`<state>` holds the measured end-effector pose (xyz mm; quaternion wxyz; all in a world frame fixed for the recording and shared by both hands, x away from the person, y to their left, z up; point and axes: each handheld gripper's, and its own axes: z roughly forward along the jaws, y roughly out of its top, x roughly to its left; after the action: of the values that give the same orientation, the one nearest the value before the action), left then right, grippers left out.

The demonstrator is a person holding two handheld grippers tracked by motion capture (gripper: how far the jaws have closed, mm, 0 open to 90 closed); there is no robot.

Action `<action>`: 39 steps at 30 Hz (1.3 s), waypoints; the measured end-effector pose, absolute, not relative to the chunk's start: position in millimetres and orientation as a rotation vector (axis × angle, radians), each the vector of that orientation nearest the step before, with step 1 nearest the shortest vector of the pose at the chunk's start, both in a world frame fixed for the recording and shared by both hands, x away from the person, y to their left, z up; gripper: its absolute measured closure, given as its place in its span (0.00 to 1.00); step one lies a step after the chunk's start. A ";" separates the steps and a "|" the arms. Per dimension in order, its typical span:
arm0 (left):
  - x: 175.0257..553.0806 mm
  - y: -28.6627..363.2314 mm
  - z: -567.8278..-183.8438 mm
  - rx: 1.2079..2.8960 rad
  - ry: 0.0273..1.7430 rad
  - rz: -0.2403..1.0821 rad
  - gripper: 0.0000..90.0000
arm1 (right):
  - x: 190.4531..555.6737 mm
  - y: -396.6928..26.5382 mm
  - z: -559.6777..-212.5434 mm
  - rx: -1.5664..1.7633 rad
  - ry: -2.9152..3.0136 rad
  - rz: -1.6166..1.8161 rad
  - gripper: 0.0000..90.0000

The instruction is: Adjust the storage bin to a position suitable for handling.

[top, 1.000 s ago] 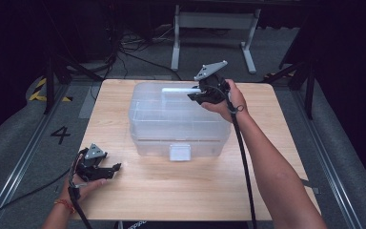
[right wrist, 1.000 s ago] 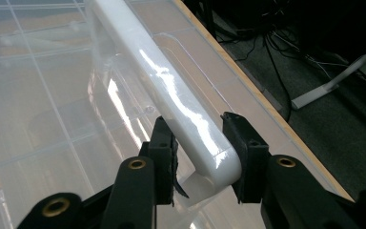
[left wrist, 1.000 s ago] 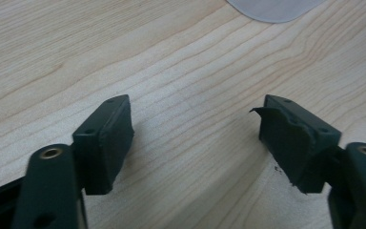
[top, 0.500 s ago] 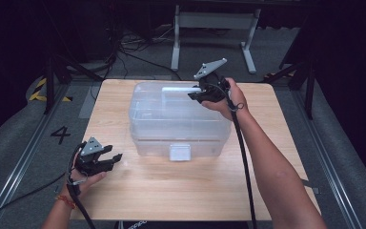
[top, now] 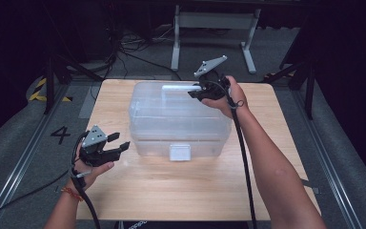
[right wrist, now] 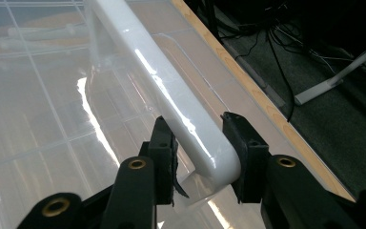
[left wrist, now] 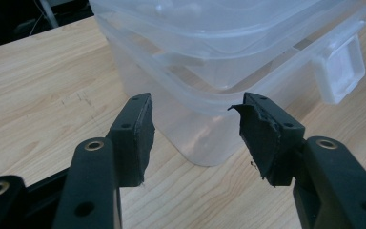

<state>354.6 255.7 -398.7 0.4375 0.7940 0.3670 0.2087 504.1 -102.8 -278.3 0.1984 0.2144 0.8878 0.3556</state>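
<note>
Right claw [right wrist: 198, 143] reaches over bin's far edge, jaws closed around white lid handle [right wrist: 171, 102]. Left claw [left wrist: 195, 129] wide open, empty, low by near-left corner of clear bin [top: 178, 119], tabletop [top: 195, 191] centre. Contents unclear.

A lidded bin [top: 178, 119] sits at frame centre on the desk [top: 195, 191]. The left gripper [top: 116, 145] lies lower left of it, the right gripper [top: 195, 93] at its upper right.

Storage box [left wrist: 209, 71] cut off at top edge, left gripper view; contents unreadable through cloudy plastic.
</note>
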 end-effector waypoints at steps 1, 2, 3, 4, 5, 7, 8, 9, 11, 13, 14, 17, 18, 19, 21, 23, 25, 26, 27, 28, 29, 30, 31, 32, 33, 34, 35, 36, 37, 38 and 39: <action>354.8 254.5 -397.8 1.971 0.915 0.516 0.53 | 504.6 -102.9 -278.4 0.602 2.482 0.998 0.75; 355.9 252.7 -396.5 1.968 0.909 0.507 0.53 | 505.2 -103.2 -278.4 0.603 2.481 1.004 0.75; 356.9 251.3 -394.9 1.977 0.901 0.507 0.53 | 505.8 -103.5 -278.2 0.601 2.481 1.006 0.75; 356.9 251.3 -394.9 1.977 0.901 0.507 0.54 | 505.8 -103.5 -278.2 0.601 2.481 1.006 0.75; 357.2 249.9 -394.6 1.972 0.898 0.505 0.54 | 506.5 -103.6 -277.8 0.609 2.483 1.008 0.75; 358.3 246.7 -392.0 1.980 0.887 0.492 0.56 | 507.7 -103.1 -276.3 0.611 2.484 0.998 0.75; 358.3 246.7 -392.0 1.980 0.887 0.492 0.57 | 508.1 -102.9 -275.9 0.613 2.484 0.997 0.75; 358.6 245.8 -391.0 1.978 0.883 0.490 0.57 | 508.1 -102.9 -275.9 0.613 2.484 0.997 0.75; 359.4 244.8 -389.0 1.976 0.868 0.489 0.61 | 509.3 -103.0 -275.2 0.609 2.482 0.999 0.75; 360.4 242.8 -386.6 1.977 0.854 0.477 0.64 | 509.9 -102.7 -274.6 0.613 2.482 0.999 0.75; 361.3 241.1 -385.4 1.987 0.867 0.481 0.67 | 510.1 -102.8 -274.4 0.614 2.481 0.997 0.75; 364.4 239.9 -384.8 1.995 0.862 0.477 0.73 | 510.8 -102.8 -274.2 0.616 2.478 1.000 0.75; 365.1 239.3 -385.1 1.995 0.864 0.477 0.76 | 510.8 -102.8 -274.2 0.615 2.478 0.999 0.75; 365.9 239.0 -385.4 1.996 0.863 0.475 0.78 | 510.6 -102.6 -274.2 0.615 2.479 0.997 0.75; 367.2 238.6 -386.3 1.994 0.855 0.473 0.87 | 510.4 -102.5 -274.1 0.615 2.480 0.996 0.75; 368.2 237.8 -388.0 1.991 0.851 0.461 0.90 | 510.3 -102.5 -274.0 0.615 2.479 0.993 0.75; 368.5 236.7 -389.0 1.985 0.855 0.460 0.94 | 510.2 -102.3 -273.9 0.614 2.479 0.989 0.75; 370.0 237.1 -389.3 1.980 0.845 0.461 0.95 | 510.3 -102.3 -273.9 0.612 2.479 0.989 0.75; 370.5 237.1 -389.6 1.967 0.846 0.455 0.96 | 510.2 -102.3 -273.8 0.614 2.480 0.989 0.75; 370.5 237.1 -389.6 1.967 0.846 0.455 0.96 | 510.2 -102.3 -273.8 0.614 2.480 0.989 0.75; 371.8 237.5 -390.5 1.962 0.849 0.458 0.96 | 510.3 -103.0 -273.8 0.616 2.478 0.992 0.75; 372.2 237.7 -391.4 1.954 0.853 0.452 0.96 | 510.3 -103.4 -273.8 0.616 2.478 0.993 0.75; 372.2 237.7 -391.4 1.954 0.853 0.452 0.96 | 510.3 -103.4 -273.8 0.616 2.478 0.993 0.75; 373.7 238.6 -392.5 1.944 0.858 0.447 0.96 | 509.7 -104.0 -273.8 0.620 2.480 0.996 0.75; 374.4 238.2 -393.5 1.932 0.867 0.442 0.96 | 509.9 -104.3 -273.8 0.617 2.476 0.997 0.75; 374.4 238.2 -393.5 1.932 0.867 0.442 0.96 | 509.7 -104.4 -273.9 0.619 2.475 0.998 0.75; 374.8 238.1 -393.9 1.934 0.866 0.443 0.96 | 509.7 -104.4 -273.9 0.619 2.475 0.998 0.75; 375.3 237.5 -394.6 1.932 0.866 0.441 0.96 | 509.5 -104.4 -274.0 0.621 2.474 0.998 0.75; 375.7 237.1 -394.8 1.938 0.865 0.444 0.96 | 509.1 -104.4 -274.0 0.622 2.473 0.998 0.75; 376.0 236.7 -394.9 1.943 0.859 0.450 0.96 | 508.9 -104.6 -274.0 0.620 2.475 0.998 0.75; 375.9 236.3 -395.0 1.941 0.863 0.455 0.96 | 508.7 -104.8 -274.0 0.622 2.476 1.000 0.75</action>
<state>375.9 236.3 -395.0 0.4659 0.7905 0.3515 0.1855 508.7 -104.8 -274.0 0.1986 0.2222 0.8851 0.3575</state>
